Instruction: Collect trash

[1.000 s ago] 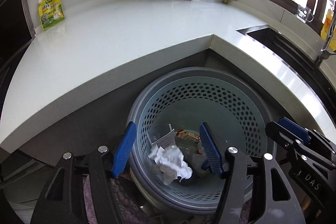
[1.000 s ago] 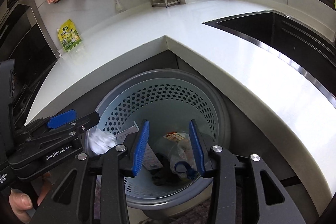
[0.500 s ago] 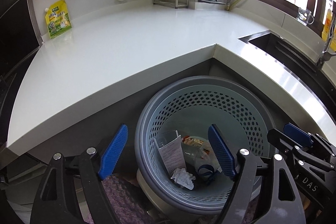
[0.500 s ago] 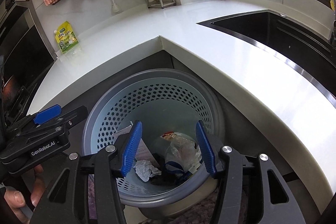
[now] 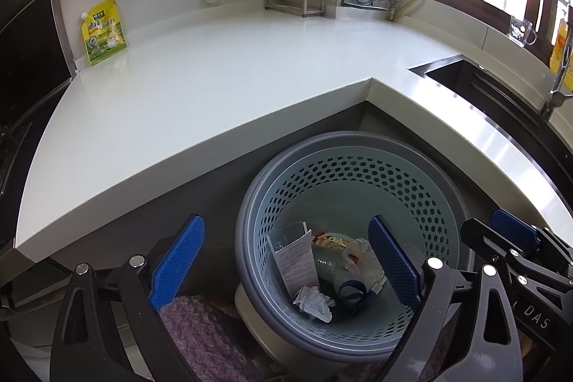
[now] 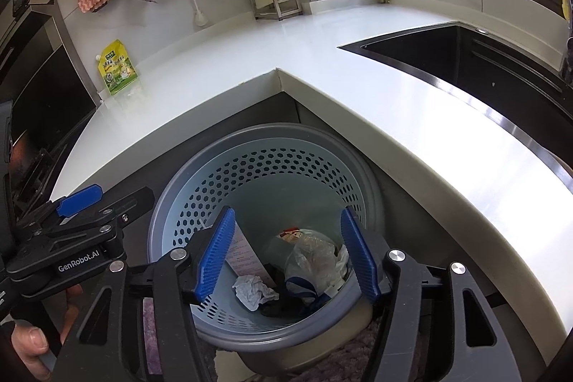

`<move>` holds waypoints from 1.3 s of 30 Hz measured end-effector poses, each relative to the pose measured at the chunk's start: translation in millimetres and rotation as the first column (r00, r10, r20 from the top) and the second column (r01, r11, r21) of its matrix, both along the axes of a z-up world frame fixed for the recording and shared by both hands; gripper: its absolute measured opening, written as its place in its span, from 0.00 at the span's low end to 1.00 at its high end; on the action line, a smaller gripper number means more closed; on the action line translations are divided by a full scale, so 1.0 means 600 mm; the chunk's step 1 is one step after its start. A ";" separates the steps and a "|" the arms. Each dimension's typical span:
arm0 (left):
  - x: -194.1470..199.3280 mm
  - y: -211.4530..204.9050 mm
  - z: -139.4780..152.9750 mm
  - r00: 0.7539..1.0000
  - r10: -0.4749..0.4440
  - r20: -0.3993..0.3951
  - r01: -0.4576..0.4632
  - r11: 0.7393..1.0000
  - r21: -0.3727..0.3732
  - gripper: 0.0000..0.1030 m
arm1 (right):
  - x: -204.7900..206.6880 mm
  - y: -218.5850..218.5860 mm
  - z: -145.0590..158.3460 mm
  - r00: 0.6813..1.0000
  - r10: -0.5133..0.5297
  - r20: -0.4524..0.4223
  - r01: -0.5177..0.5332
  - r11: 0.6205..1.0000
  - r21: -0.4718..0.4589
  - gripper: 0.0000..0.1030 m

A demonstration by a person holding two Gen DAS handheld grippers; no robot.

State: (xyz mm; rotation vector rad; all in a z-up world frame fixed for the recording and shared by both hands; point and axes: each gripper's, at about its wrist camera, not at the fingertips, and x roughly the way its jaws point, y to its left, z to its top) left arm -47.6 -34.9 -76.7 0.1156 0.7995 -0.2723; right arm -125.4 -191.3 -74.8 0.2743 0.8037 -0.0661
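Note:
A grey perforated trash basket [image 5: 440, 174] [image 6: 186, 181] stands on the floor under the counter corner. At its bottom lie a crumpled white tissue [image 5: 313, 299] [image 6: 254, 290], a printed paper sheet [image 5: 297, 260], a clear plastic bag [image 6: 317, 260] and a snack wrapper [image 5: 329, 240]. My left gripper [image 5: 286, 265] hangs above the basket, its jaws opening wide with nothing between them. Over the basket too is my right gripper [image 6: 286, 260], jaws opening and empty; the trash lies far below the pads.
A white L-shaped counter [image 5: 215, 88] wraps behind the basket, with a yellow-green pouch [image 5: 103, 31] against the back wall. A dark sink [image 6: 465, 59] is at the right. A purple mat [image 5: 200, 339] lies on the floor. A hand [image 6: 32, 342] holds the left tool.
The crumpled tissue dropped from between my left jaws to the basket bottom. Both grippers' jaws spread wider. The plastic bag left the right jaws and settled in the basket.

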 end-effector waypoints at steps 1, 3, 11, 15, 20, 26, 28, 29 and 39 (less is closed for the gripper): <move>0.000 0.000 0.000 1.000 0.000 0.000 0.000 1.000 -0.001 0.91 | 0.000 -0.001 0.001 1.000 -0.001 0.001 0.001 1.000 -0.001 0.59; -0.001 0.002 0.002 1.000 0.003 0.003 -0.003 1.000 -0.002 0.92 | 0.000 -0.001 0.001 1.000 -0.002 0.002 0.002 1.000 -0.002 0.59; 0.002 0.007 -0.002 1.000 0.024 -0.014 -0.024 1.000 0.010 0.94 | -0.002 0.002 0.006 1.000 0.001 0.010 -0.001 1.000 -0.003 0.63; 0.001 0.010 0.000 0.999 0.033 -0.007 -0.033 0.999 0.010 0.94 | -0.003 0.003 0.007 1.000 -0.001 0.015 0.001 1.000 -0.006 0.65; 0.000 0.013 0.003 0.999 0.042 -0.003 -0.042 0.999 0.006 0.94 | -0.001 0.006 0.006 1.000 0.003 0.011 -0.003 1.000 -0.009 0.65; 0.000 0.017 0.005 0.998 0.056 0.002 -0.056 0.998 0.004 0.94 | -0.001 0.006 0.007 1.000 0.003 0.011 -0.003 1.000 -0.011 0.65; -0.002 0.017 0.005 0.998 0.059 0.005 -0.059 0.998 0.005 0.94 | -0.001 0.006 0.006 1.000 0.003 0.011 -0.003 1.000 -0.010 0.65; -0.002 0.018 0.006 0.998 0.059 0.007 -0.059 0.998 0.005 0.94 | -0.001 0.007 0.006 1.000 0.003 0.011 -0.003 1.000 -0.011 0.65; -0.001 0.018 0.005 0.998 0.057 -0.003 -0.057 0.998 0.005 0.94 | -0.001 0.007 0.006 1.000 0.004 0.010 -0.004 1.000 -0.012 0.66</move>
